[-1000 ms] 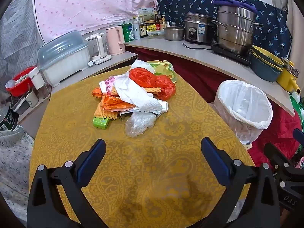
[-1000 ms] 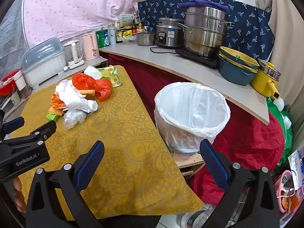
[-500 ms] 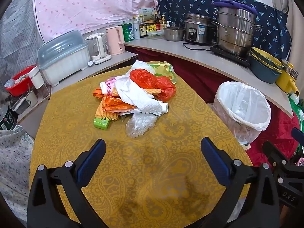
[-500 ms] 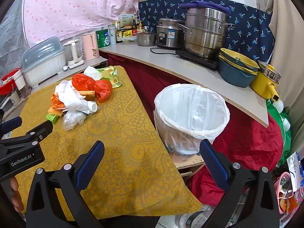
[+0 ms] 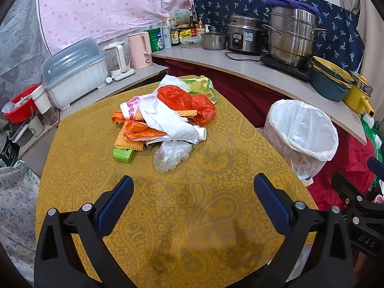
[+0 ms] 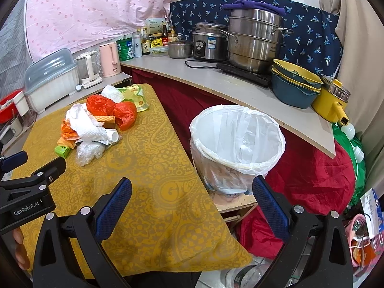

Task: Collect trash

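A pile of trash (image 5: 165, 117) lies on the yellow patterned table (image 5: 192, 216): red plastic bags (image 5: 189, 100), white paper towel (image 5: 168, 120), orange wrappers, a green carton (image 5: 123, 154) and crumpled clear plastic (image 5: 171, 154). The pile also shows in the right wrist view (image 6: 96, 124). A bin with a white liner (image 6: 237, 141) stands to the right of the table; it also shows in the left wrist view (image 5: 302, 129). My left gripper (image 5: 193, 187) is open and empty, short of the pile. My right gripper (image 6: 192, 189) is open and empty over the table's right edge, near the bin.
A counter (image 6: 240, 86) behind the bin holds steel pots (image 6: 254, 40), a rice cooker, stacked bowls (image 6: 295, 86) and a yellow pot. Kettles (image 5: 139, 50) and a lidded white box (image 5: 76, 72) stand beyond the table. Red cloth (image 6: 312, 182) lies by the bin.
Both grippers have drifted slightly; the views shift a little. Both stay open and empty, and the trash pile has not moved.
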A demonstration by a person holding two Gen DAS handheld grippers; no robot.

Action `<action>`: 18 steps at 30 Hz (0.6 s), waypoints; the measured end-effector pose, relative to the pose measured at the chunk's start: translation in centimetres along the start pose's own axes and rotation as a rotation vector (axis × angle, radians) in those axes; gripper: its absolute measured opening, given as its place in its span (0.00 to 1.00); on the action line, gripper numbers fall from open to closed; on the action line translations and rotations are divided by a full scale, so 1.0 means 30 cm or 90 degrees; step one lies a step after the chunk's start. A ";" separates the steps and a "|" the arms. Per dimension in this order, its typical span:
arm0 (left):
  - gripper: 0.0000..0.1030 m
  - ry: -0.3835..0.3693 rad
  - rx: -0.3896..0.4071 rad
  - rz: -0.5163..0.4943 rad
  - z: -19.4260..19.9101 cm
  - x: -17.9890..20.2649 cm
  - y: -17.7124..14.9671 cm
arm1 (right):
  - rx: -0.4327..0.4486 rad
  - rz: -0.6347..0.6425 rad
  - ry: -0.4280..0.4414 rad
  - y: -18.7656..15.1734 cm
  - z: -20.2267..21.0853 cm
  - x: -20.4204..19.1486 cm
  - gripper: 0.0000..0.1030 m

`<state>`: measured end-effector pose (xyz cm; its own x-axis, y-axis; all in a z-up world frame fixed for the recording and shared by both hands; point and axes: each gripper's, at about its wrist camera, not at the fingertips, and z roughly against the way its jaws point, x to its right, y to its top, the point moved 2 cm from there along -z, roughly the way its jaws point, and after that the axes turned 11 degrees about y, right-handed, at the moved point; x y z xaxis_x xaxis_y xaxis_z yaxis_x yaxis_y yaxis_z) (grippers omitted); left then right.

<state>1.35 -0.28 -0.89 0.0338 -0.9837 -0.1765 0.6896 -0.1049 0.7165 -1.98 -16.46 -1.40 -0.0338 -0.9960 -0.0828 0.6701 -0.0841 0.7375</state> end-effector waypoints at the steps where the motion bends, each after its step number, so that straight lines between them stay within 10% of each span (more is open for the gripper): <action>1: 0.93 0.000 0.000 0.000 0.000 0.000 0.000 | 0.000 0.000 -0.001 0.001 0.003 0.001 0.93; 18: 0.93 -0.005 -0.001 -0.001 0.007 0.011 -0.005 | -0.001 0.000 -0.003 0.004 0.004 0.002 0.93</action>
<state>1.10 -0.63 -0.92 0.0274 -0.9847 -0.1722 0.6903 -0.1059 0.7157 -2.00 -16.53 -1.23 -0.0372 -0.9961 -0.0806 0.6715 -0.0846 0.7362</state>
